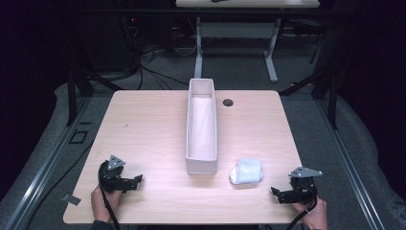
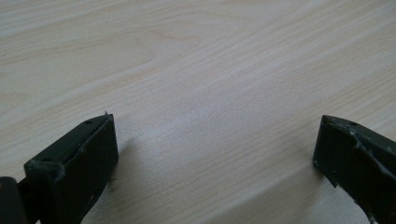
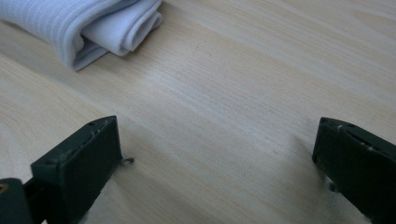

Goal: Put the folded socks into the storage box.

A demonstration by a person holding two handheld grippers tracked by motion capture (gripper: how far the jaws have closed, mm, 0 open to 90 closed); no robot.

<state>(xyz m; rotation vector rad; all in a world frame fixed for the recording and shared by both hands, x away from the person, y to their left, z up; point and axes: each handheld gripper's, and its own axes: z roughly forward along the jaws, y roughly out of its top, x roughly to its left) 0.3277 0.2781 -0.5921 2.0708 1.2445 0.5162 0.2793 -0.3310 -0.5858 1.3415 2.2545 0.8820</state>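
Okay, from above: left tongs (image 1: 130,181) and right tongs (image 1: 281,193) rest on the table (image 1: 153,124), folded sock (image 1: 246,171) beside the box (image 1: 201,125). Left view: my tongs gape, empty. Right view: released too, aimed toward the sock (image 3: 88,28), probably my pickup.

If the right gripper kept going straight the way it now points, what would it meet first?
Probably bare light wooden table. The right gripper is open, and the folded white ribbed cloth lies left of that line.
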